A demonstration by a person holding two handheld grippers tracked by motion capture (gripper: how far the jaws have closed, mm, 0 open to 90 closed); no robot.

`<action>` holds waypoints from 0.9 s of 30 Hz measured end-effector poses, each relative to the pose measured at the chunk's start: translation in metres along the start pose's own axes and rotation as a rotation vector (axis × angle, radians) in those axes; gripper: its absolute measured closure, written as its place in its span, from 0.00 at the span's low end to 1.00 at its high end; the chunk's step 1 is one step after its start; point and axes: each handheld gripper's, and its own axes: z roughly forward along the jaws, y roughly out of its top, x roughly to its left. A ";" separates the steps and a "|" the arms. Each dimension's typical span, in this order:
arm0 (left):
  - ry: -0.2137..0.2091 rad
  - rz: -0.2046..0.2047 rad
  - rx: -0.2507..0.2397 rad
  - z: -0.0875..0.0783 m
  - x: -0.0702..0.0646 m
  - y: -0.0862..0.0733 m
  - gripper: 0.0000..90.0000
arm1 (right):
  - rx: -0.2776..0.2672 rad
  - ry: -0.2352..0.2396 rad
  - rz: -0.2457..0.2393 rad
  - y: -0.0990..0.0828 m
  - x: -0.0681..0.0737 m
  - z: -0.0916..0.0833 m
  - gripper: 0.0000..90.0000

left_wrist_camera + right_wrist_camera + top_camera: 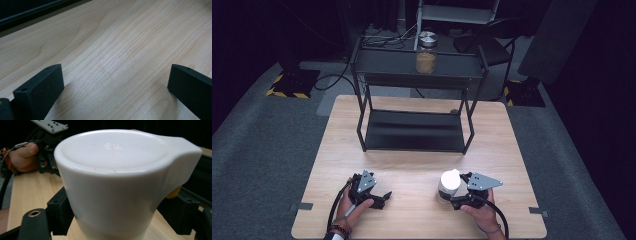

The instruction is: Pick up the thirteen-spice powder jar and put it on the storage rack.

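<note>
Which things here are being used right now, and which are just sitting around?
In use:
- white-lidded jar, gripped by the right tool

Just sitting:
- left tool, open, holding nothing
- black shelf rack
- jar with silver lid on the rack's top shelf

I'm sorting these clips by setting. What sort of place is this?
Probably a lab or studio set up for recording: a wooden table stands on grey carpet among black curtains, with hazard-striped stand bases and loose cables behind it.

Support: light wooden table (412,170) on grey carpet.
Back half: black two-tier metal rack (414,132) stands on it.
Rack top: lidded jar (426,52).
Front right: white-capped container (448,186) upright on the wood.
</note>
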 end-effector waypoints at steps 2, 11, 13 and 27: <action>0.001 0.000 0.000 0.000 0.000 0.000 0.00 | 0.003 -0.025 -0.012 0.007 0.001 -0.003 0.24; 0.002 -0.001 0.000 0.000 0.000 0.000 0.00 | -0.014 -0.089 0.009 0.040 -0.009 -0.015 0.24; 0.003 -0.002 -0.001 0.000 0.000 0.000 0.00 | -0.015 -0.100 0.013 0.049 -0.012 -0.016 0.24; 0.006 -0.003 0.000 0.000 -0.001 0.000 0.00 | -0.022 -0.175 0.008 0.122 -0.030 -0.023 0.24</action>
